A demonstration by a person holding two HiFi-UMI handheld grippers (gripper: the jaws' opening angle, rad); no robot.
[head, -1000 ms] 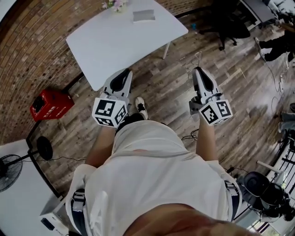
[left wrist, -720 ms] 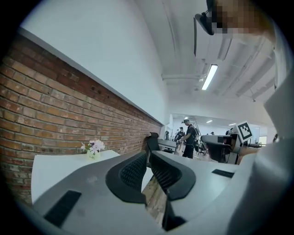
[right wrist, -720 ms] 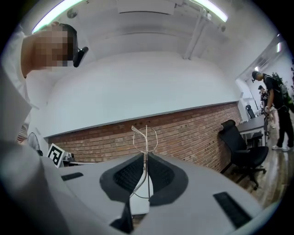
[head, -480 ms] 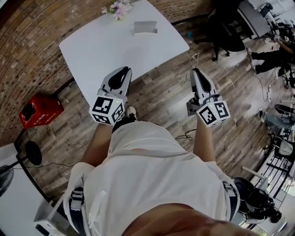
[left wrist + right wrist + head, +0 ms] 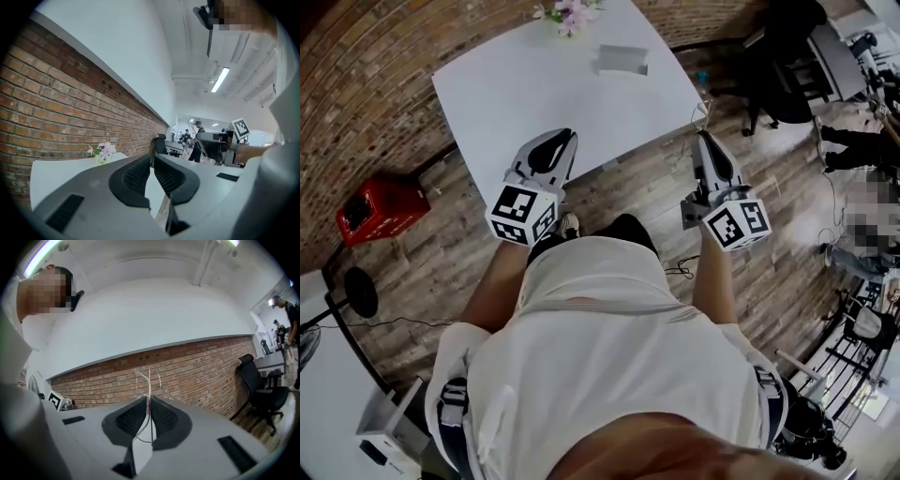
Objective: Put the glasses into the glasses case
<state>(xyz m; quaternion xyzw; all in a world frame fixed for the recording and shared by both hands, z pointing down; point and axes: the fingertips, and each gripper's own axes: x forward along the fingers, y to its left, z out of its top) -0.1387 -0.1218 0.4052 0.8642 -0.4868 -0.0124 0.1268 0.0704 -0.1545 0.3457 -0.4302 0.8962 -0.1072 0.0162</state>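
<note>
My right gripper is clamped on what I take to be the glasses, a thin wire frame sticking up past the jaw tips; it's too fine to be sure. The left gripper has its jaws drawn together with nothing between them. The glasses case lies on the white table, well ahead and to the left of my right gripper, its long side running crosswise. The left gripper looks slightly nearer to it.
</note>
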